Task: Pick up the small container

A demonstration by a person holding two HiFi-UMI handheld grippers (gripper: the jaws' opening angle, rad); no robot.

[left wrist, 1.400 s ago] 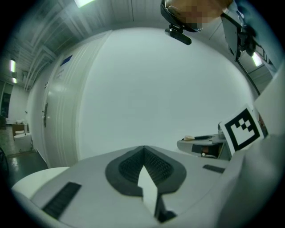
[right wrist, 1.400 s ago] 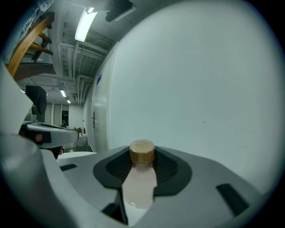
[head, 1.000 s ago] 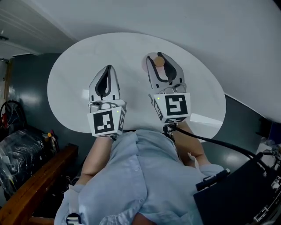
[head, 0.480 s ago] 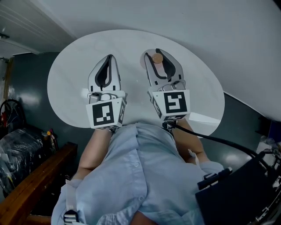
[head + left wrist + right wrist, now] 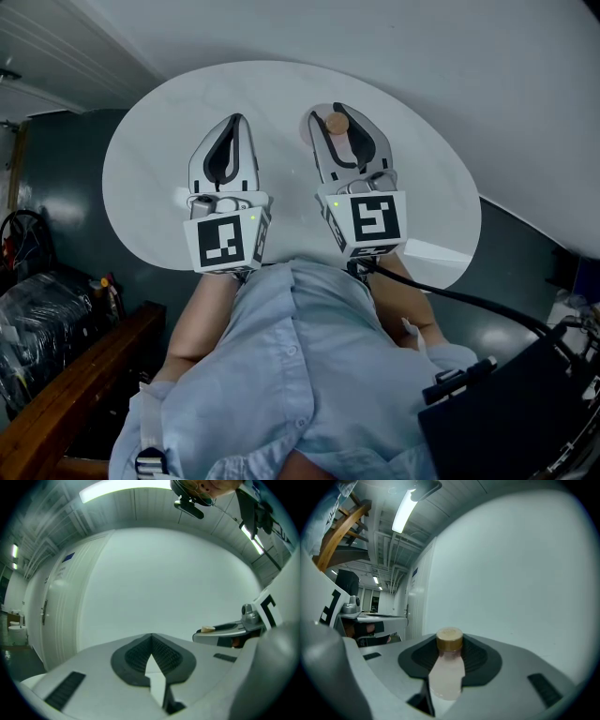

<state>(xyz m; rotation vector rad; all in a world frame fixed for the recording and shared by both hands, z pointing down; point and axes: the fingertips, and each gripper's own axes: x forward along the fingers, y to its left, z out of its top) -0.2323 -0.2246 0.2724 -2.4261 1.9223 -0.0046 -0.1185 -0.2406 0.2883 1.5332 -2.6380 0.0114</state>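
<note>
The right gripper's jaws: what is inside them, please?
Between the jaws of the right gripper stands the small container, pale body with a tan cap. Its bottom is covered by the jaws, so it cannot be seen.

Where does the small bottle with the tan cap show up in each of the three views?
Head view: small bottle at upper middle, between the right gripper's jaws.
Left gripper view: only its tan cap shows, at middle right, atop the right gripper.
Right gripper view: bottom centre, clamped between the jaws.
Shared landmark: the right gripper holding it.
</note>
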